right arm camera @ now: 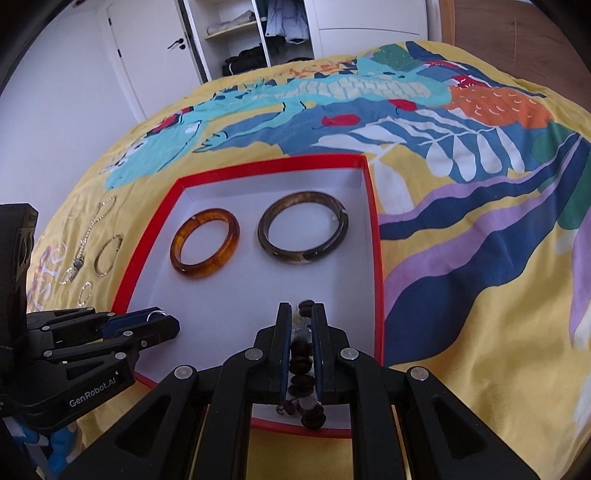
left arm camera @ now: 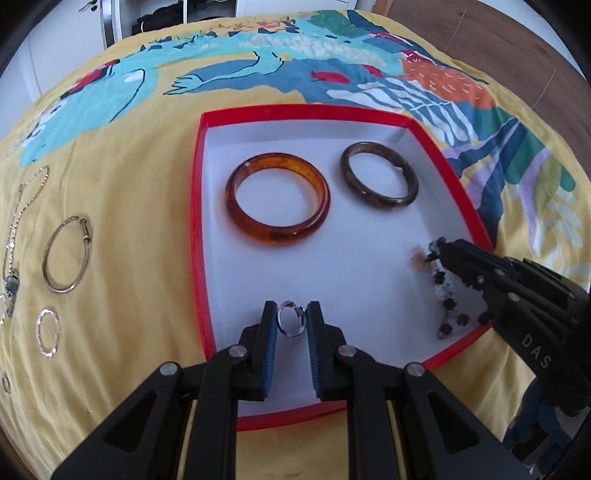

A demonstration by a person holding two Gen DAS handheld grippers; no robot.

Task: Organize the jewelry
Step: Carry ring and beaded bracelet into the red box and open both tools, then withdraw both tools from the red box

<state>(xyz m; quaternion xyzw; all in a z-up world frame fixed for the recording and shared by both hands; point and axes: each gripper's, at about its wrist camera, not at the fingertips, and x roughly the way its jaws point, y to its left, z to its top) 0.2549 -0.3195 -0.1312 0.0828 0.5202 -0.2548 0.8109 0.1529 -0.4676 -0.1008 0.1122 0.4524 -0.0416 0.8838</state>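
Observation:
A red box [left arm camera: 199, 177] with a white floor lies on the bedspread and holds an amber bangle [left arm camera: 277, 195] and a dark brown bangle [left arm camera: 378, 174]; both also show in the right wrist view, the amber bangle [right arm camera: 205, 245] and the brown bangle [right arm camera: 303, 232]. My left gripper [left arm camera: 291, 319] is shut on a small silver ring [left arm camera: 291, 319] over the box's near end. My right gripper [right arm camera: 301, 314] is shut on a beaded bracelet [right arm camera: 301, 363] over the box's right side; its beads [left arm camera: 448, 302] hang down onto the box floor.
Left of the box on the yellow bedspread lie a thin gold bangle [left arm camera: 66, 254], a silver chain necklace [left arm camera: 22, 206], a silver hoop [left arm camera: 48, 332] and a tiny ring [left arm camera: 5, 384]. A wooden headboard [right arm camera: 517, 33] and a wardrobe [right arm camera: 258, 33] stand beyond the bed.

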